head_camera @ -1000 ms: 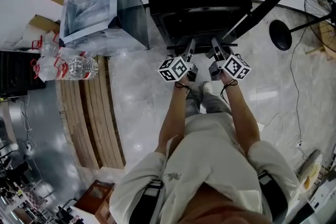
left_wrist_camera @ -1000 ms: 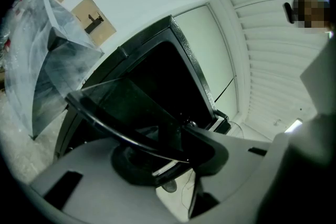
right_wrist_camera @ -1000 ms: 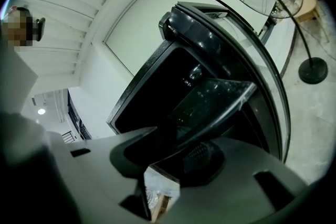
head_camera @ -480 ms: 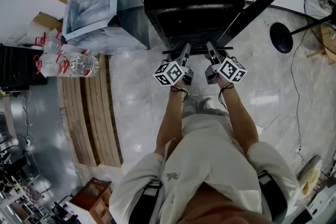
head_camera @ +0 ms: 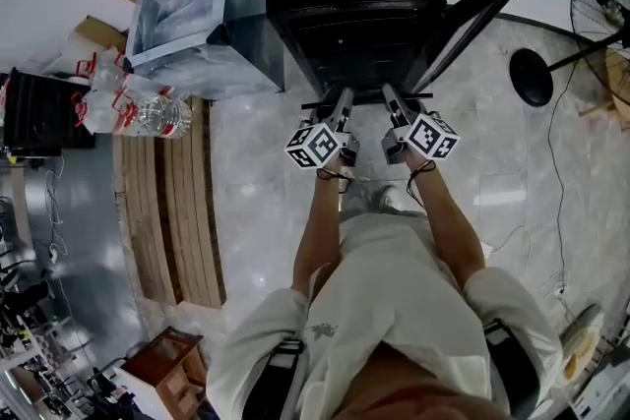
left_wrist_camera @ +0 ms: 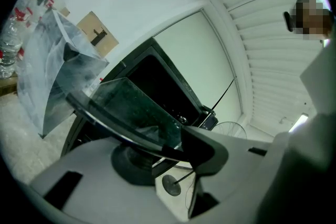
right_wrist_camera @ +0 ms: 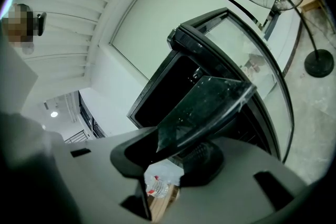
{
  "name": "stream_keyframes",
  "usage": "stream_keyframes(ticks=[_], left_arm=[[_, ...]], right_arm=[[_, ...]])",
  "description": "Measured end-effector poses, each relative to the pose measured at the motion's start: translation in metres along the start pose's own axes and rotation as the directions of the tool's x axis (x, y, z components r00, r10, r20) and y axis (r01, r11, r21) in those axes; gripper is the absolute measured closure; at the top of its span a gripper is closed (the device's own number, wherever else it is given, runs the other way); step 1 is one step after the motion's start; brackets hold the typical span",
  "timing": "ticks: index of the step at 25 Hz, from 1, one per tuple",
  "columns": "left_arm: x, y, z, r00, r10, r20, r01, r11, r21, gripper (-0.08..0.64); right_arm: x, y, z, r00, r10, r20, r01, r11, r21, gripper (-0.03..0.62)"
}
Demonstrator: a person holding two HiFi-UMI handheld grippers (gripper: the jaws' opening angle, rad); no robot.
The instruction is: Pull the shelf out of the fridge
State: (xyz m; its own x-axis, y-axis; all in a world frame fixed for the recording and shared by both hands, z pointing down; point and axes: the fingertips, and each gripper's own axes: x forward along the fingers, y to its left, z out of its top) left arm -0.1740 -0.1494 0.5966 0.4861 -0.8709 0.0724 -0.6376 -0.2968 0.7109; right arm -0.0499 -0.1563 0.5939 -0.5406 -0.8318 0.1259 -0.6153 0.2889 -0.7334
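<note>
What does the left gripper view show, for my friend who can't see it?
The left gripper is shut on the front edge of a glass shelf, which reaches back toward an open black fridge. A clear plastic box stands to the fridge's left.

The pale, glossy tiled floor (head_camera: 261, 182) carries the black fridge (head_camera: 349, 5) at the far side. A clear-walled box (head_camera: 192, 30) stands just beside the fridge, on its left. Wooden slats (head_camera: 172, 211) lie along the left, with wrapped water bottles (head_camera: 133, 108) at their far end. A fan's round black base (head_camera: 532, 77) stands to the right, and a small brown crate (head_camera: 162, 364) sits near the lower left.
</note>
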Motion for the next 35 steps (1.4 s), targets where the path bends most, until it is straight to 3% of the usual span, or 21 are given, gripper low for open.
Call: stream_keyframes(ticks=[16,35], left_arm=[[-0.047,-0.049,-0.006,0.999,-0.003,0.053,0.000,0.999,0.049,0.413],[-0.061,-0.061,-0.006,1.000,-0.022,0.011,0.021,0.997,0.070,0.413]], right_arm=[[-0.054,0.031,0.000,0.994,0.104,-0.020,-0.104,0.995,0.009,0.482],[-0.072,0.043,-0.005,0.995,0.100,-0.017,-0.100,0.995,0.030,0.485]])
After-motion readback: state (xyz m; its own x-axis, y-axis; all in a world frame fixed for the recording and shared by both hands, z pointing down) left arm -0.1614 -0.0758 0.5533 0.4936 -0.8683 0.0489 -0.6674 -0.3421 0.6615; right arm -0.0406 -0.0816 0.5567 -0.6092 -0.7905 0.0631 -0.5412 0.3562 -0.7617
